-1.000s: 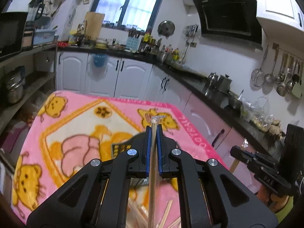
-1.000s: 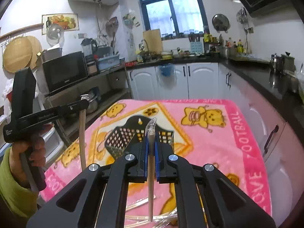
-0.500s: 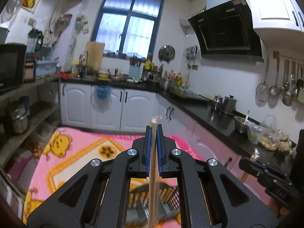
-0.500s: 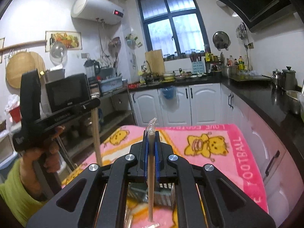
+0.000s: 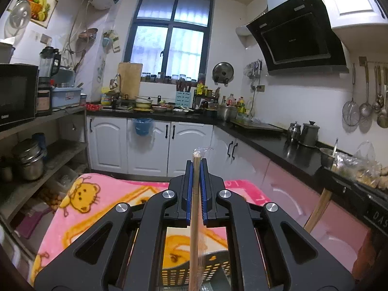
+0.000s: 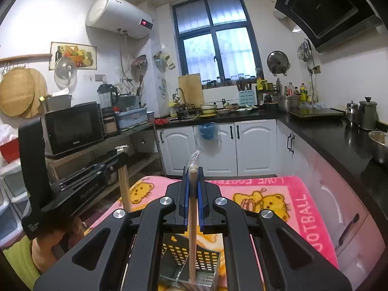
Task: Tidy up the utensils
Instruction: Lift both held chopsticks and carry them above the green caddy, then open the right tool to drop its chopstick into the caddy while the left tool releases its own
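Observation:
In the left wrist view my left gripper (image 5: 196, 169) is shut on a pair of wooden chopsticks (image 5: 194, 230) in a clear wrapper, held upright between the blue pads. Below it stands a black perforated utensil basket (image 5: 208, 270) on the pink blanket (image 5: 97, 208). My right gripper (image 6: 193, 172) is likewise shut on wrapped chopsticks (image 6: 192, 223), whose lower end hangs over the basket (image 6: 206, 259). The left gripper (image 6: 122, 155) shows at the left of the right wrist view, its chopsticks (image 6: 124, 189) pointing down. The right hand's chopsticks (image 5: 317, 211) appear at the right of the left wrist view.
A cartoon-print pink blanket (image 6: 291, 203) covers the table. A black counter (image 6: 339, 135) with kettles runs along the right, white cabinets (image 5: 150, 148) stand behind, and a shelf with a microwave (image 6: 72, 126) is on the left. A hand (image 6: 48, 247) in a green sleeve holds the left gripper.
Both grippers have risen and tipped upward, still shut on their chopsticks. The table has sunk low in both views and the basket now lies right beneath the fingers.

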